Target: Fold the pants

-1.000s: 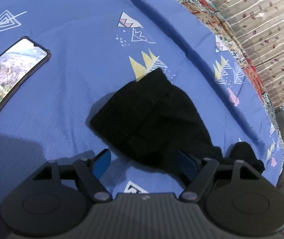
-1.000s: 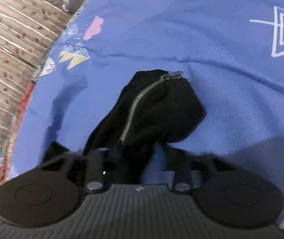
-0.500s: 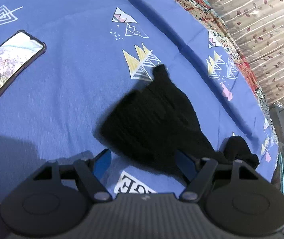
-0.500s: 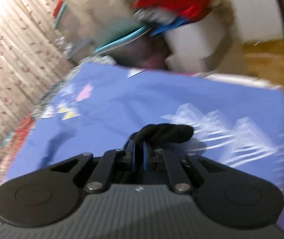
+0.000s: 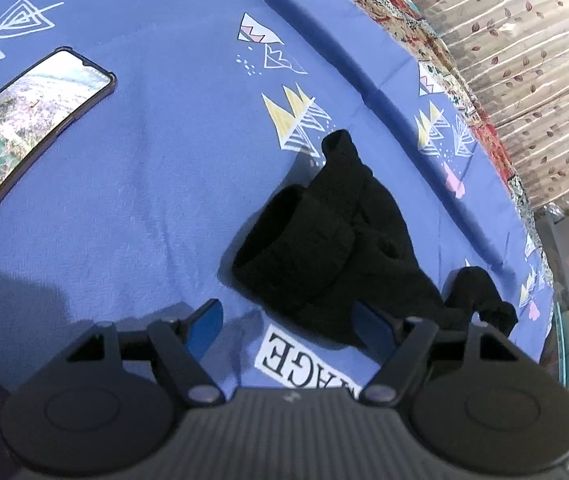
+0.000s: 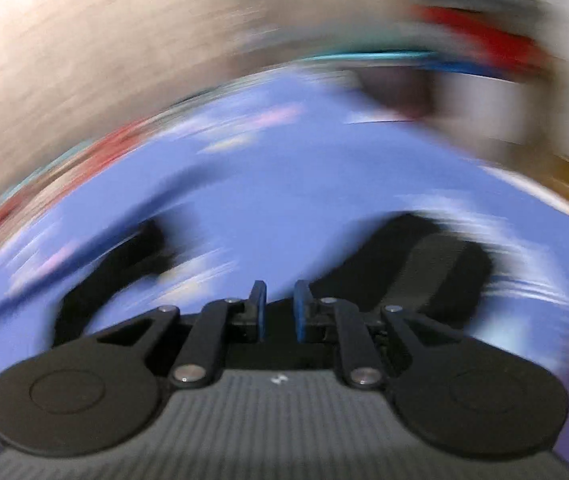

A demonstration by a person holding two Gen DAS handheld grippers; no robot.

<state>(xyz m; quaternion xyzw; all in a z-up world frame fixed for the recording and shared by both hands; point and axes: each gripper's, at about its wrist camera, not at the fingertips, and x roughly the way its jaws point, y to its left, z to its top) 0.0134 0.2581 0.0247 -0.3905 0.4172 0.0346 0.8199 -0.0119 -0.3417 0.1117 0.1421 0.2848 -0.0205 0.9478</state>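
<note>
The black pants [image 5: 336,240] lie bunched in a heap on the blue printed sheet [image 5: 156,184], just ahead of my left gripper [image 5: 288,326]. The left gripper is open wide and empty; its right finger [image 5: 372,330] sits against the near edge of the cloth. The right wrist view is heavily motion-blurred. My right gripper [image 6: 280,308] has a small gap between its blue pads with nothing in it. Dark pants cloth [image 6: 416,268] lies on the sheet to its right, and more dark cloth [image 6: 116,264] to its left.
A phone [image 5: 24,136] with a lit screen lies on the sheet at the left. A patterned bedcover [image 5: 412,12] and a leaf-print curtain [image 5: 524,48] run along the far right edge. A printed label [image 5: 304,364] on the sheet shows between the left fingers.
The right gripper was shut on a fold of the pants, lifted and swung it, and now has let it go. The pants heap has shifted and rolled up. The left gripper stayed open.
</note>
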